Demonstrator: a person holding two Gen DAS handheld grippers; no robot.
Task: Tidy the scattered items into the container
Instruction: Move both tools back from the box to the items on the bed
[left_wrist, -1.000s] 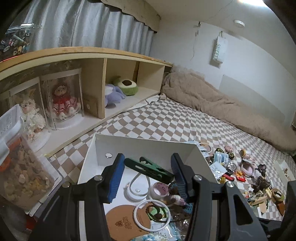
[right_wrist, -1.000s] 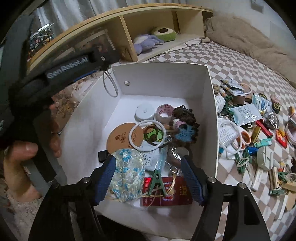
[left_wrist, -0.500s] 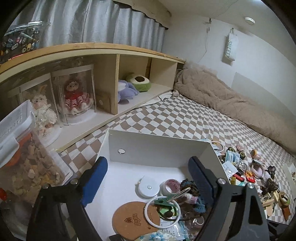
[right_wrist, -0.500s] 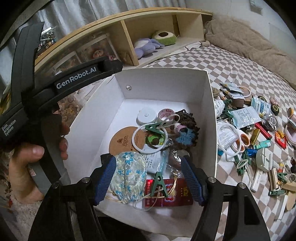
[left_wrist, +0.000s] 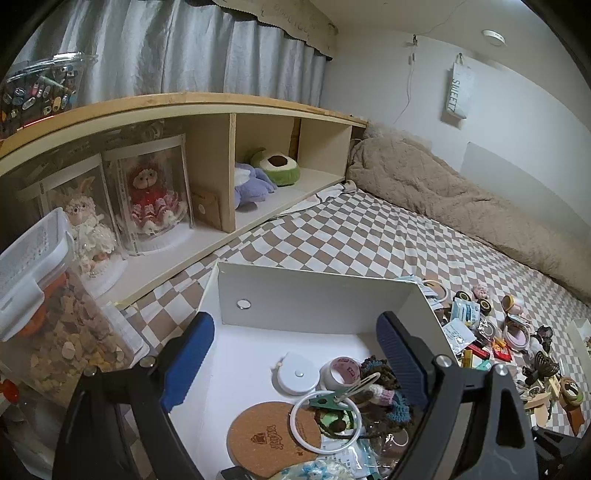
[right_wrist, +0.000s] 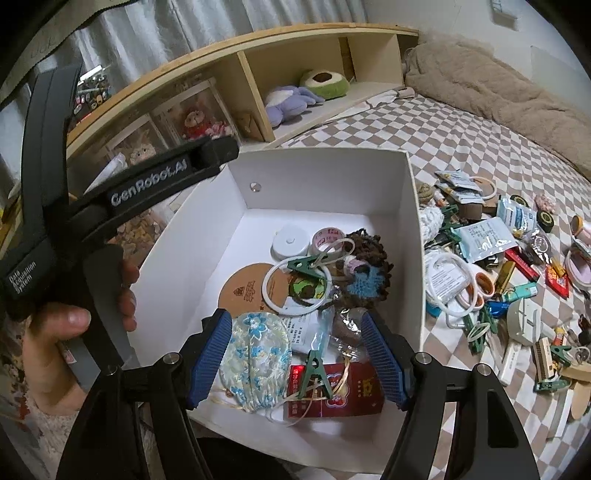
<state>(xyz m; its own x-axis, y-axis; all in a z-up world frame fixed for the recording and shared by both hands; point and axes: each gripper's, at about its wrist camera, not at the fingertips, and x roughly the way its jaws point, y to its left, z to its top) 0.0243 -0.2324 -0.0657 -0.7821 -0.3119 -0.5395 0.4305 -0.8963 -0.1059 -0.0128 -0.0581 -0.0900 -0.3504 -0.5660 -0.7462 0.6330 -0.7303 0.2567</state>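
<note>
A white box (left_wrist: 321, 299) (right_wrist: 410, 206) on the checkered bed holds a cork coaster (left_wrist: 269, 439) (right_wrist: 247, 291), a white ring (right_wrist: 295, 288), tape, a floral mask (right_wrist: 255, 350) and a red packet (right_wrist: 340, 387). A green clothespin (left_wrist: 332, 397) (right_wrist: 306, 264) lies on the ring inside the box. My left gripper (left_wrist: 295, 354) is open and empty above the box's left side. My right gripper (right_wrist: 299, 358) is open and empty over the box's near end. Scattered items (right_wrist: 491, 273) (left_wrist: 491, 343) lie right of the box.
A wooden shelf (left_wrist: 229, 173) with dolls and plush toys runs along the left. A clear snack tub (left_wrist: 55, 332) stands left of the box. A beige blanket (left_wrist: 461, 206) lies at the far side of the bed.
My left gripper opened and let the green clothespin drop onto the ring in the box, then drew back and up. My right gripper stayed open and hardly moved.
</note>
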